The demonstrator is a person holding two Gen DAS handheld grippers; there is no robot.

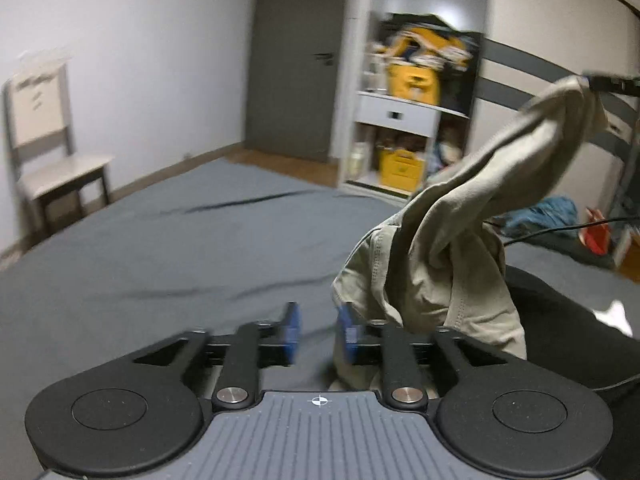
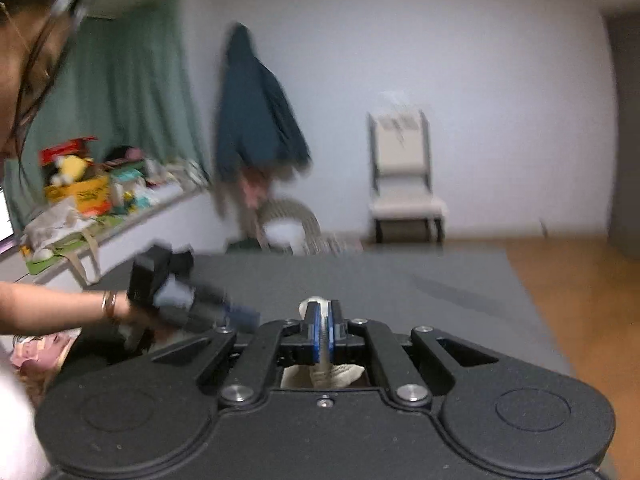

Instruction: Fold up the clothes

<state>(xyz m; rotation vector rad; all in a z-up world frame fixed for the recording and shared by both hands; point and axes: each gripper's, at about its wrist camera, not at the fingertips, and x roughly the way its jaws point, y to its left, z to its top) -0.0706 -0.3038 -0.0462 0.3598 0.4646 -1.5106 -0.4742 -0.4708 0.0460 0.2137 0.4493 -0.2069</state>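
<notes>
A beige garment (image 1: 460,240) hangs in the air over the grey bed (image 1: 180,248), stretched up to the right. Its top corner is pinched by my right gripper (image 1: 608,82) at the upper right of the left wrist view. In the right wrist view that gripper (image 2: 324,328) is shut, with beige cloth (image 2: 316,304) sticking out past the blue pads. My left gripper (image 1: 318,332) is open with nothing between its blue pads, and the garment's lower folds hang just right of it. In the right wrist view the left gripper (image 2: 236,314) appears blurred in a person's hand, low at the left.
A pale chair (image 1: 52,152) stands by the wall left of the bed. Open shelves (image 1: 400,112) with yellow boxes and a grey door (image 1: 296,60) lie beyond the bed's far end. A blue cloth (image 1: 548,212) and a black cable (image 1: 560,228) lie at the right. A cluttered ledge (image 2: 92,200) runs along the left.
</notes>
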